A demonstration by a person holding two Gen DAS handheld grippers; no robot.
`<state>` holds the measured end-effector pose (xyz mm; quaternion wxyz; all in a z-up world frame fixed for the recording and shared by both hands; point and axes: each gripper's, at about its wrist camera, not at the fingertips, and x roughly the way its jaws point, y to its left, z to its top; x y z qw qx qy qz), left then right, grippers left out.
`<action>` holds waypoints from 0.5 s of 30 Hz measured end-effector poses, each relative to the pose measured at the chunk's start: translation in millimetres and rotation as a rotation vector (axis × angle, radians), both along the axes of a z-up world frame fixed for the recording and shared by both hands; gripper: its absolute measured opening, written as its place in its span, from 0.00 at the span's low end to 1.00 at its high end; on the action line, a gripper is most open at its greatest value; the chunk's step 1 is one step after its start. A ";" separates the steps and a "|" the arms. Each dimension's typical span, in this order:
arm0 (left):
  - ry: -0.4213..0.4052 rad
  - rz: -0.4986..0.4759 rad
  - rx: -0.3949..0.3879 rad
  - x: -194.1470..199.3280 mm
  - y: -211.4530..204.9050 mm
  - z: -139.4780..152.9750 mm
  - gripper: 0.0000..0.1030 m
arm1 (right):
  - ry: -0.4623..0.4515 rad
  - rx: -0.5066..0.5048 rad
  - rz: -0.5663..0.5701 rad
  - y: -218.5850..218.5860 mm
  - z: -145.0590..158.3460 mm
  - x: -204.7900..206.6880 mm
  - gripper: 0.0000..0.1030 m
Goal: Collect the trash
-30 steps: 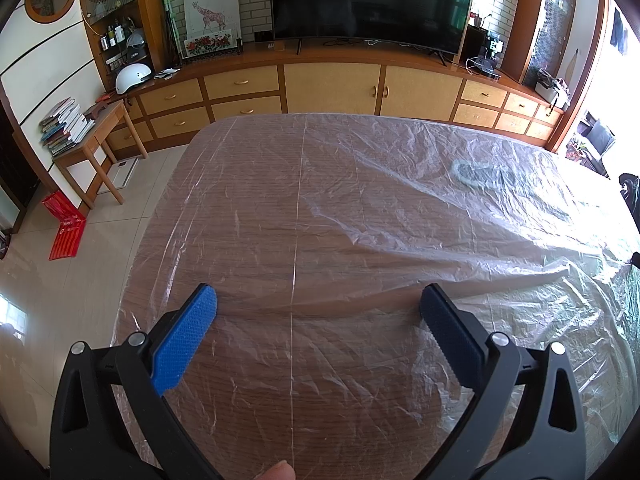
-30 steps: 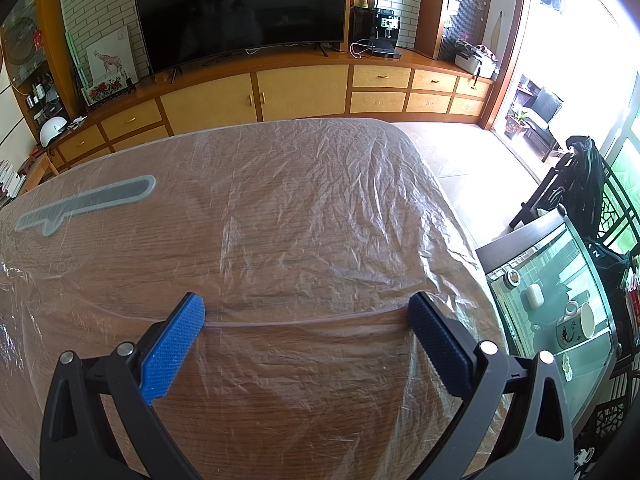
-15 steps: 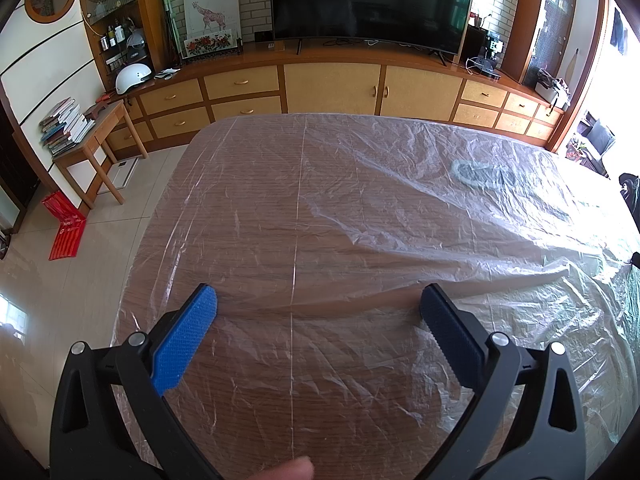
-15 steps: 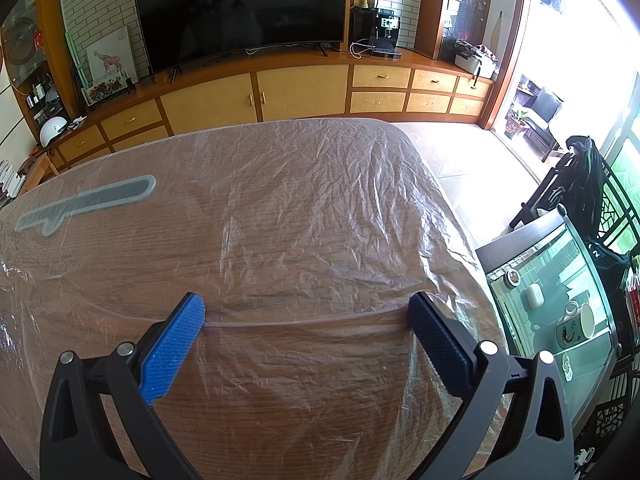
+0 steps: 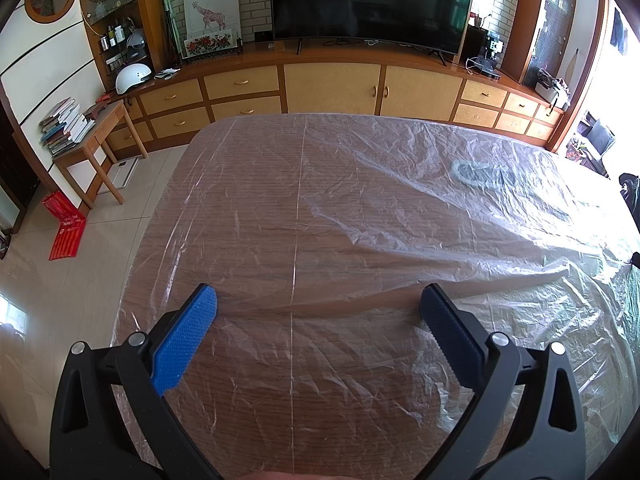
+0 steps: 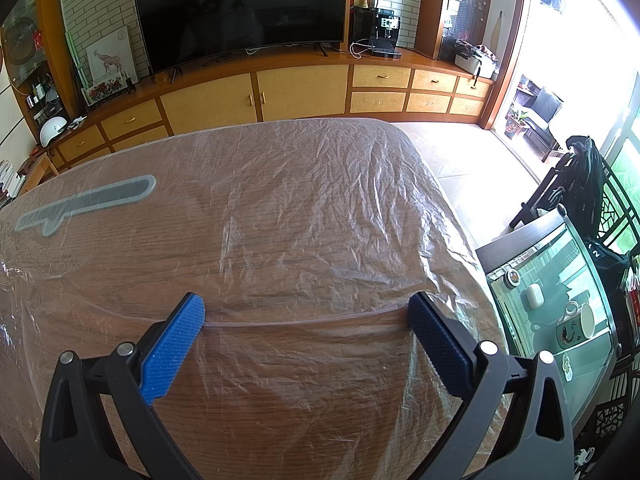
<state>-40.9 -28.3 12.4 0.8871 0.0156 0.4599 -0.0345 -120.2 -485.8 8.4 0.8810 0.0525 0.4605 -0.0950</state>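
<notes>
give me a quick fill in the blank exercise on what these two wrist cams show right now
1. The wooden table is covered by a sheet of clear ____.
2. The jaws of the left gripper and the right gripper both stand ____, with nothing between them.
3. Under the sheet lies a long flat ____-coloured shape.
4. On the cabinet behind the table stands a large dark ____.

Missing words: plastic; open; grey; television
</notes>
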 end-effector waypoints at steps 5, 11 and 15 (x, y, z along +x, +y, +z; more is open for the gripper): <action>0.000 0.000 0.003 0.2 -0.2 0.0 0.99 | 0.000 0.000 0.000 0.0 0.0 0.1 0.97; 0.000 0.007 0.001 4.9 7.6 -1.3 0.99 | 0.000 0.000 0.000 -0.1 0.0 -0.1 0.97; 0.000 0.007 0.002 4.8 7.4 -1.4 0.99 | 0.000 0.000 0.000 -0.1 0.0 0.1 0.97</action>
